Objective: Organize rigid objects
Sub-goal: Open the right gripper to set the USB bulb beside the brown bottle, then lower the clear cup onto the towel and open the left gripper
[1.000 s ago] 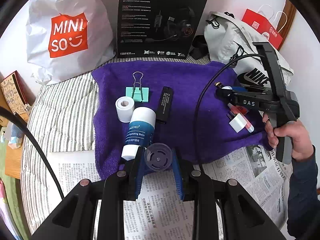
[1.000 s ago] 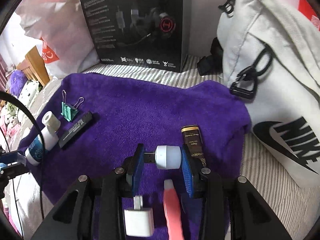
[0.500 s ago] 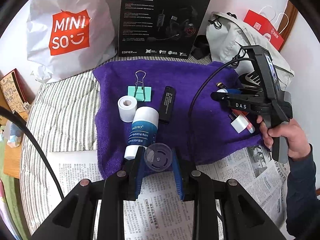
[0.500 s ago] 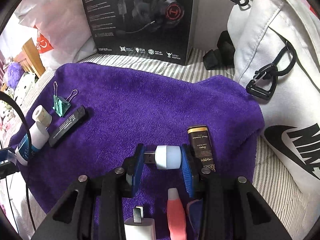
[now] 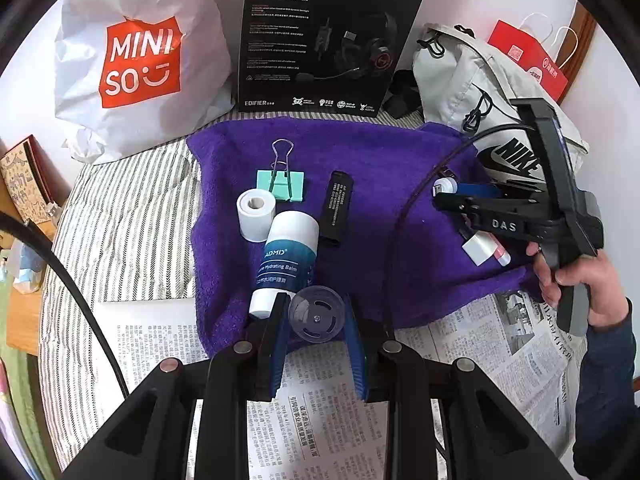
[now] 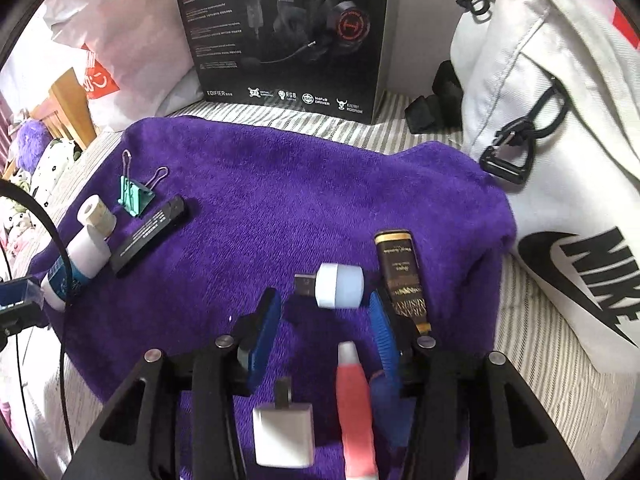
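While the right gripper [image 6: 322, 312] is opening, the USB light [image 6: 334, 285] is being released at lower centre.
Left gripper [image 5: 316, 320] is clamping the clear cap [image 5: 317, 314]; placing it is likely next.

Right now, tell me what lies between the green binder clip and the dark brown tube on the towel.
In the right wrist view, only a black stick beside the green binder clip; then bare purple towel up to the dark brown tube.

A purple towel [image 6: 280, 208] is spread ahead of the blue pads [image 6: 262, 332] of the right gripper [image 6: 320, 316]. A white light [image 6: 340, 285] is seen just past them, a black-and-gold tube [image 6: 400, 276] to their right. A mint clip [image 5: 280, 185] and a black-and-white striped sheet [image 5: 132, 216] are seen beyond the left gripper [image 5: 316, 320].
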The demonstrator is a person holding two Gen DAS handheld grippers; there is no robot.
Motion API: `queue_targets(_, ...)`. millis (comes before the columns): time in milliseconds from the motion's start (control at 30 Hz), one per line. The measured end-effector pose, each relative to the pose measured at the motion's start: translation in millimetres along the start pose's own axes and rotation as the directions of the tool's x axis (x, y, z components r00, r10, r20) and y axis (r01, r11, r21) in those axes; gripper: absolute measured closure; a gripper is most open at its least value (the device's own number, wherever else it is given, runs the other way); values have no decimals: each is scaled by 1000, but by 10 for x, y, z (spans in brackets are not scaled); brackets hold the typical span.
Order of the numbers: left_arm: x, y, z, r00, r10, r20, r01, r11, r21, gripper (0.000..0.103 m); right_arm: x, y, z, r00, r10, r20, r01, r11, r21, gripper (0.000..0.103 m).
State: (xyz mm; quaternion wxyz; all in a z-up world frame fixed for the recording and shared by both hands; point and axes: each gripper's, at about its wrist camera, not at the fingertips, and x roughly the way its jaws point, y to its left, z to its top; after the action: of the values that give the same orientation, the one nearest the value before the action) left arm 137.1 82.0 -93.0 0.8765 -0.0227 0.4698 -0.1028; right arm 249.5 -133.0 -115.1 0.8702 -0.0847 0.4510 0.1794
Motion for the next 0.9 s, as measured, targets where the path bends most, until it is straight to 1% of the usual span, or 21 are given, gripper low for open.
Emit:
queue_targets(300, 134, -79, 87, 1000, -6, -16, 7, 1000, 26, 77, -282, 59, -114, 999, 14, 38, -13, 1000, -12, 56)
queue_targets(500, 270, -172, 179, 1000, -11, -26, 12, 999, 46, 77, -430, 70, -255, 999, 17, 52, -16, 1000, -18, 56)
queue_targets(600, 374, -204, 209, 999, 8, -36, -6, 999, 53, 77, -505, 64, -338, 998, 26, 61, -26, 1000, -4, 56)
queue_targets(733, 509, -250, 221, 999, 13, -50, -10, 998, 62, 77, -616, 22, -458, 996, 53, 76, -55, 998, 25, 56)
queue_targets(900, 629, -299, 239, 997, 23, -67, -17, 997, 76, 77, -702, -57, -575, 995, 51, 83, -56, 997, 56, 56)
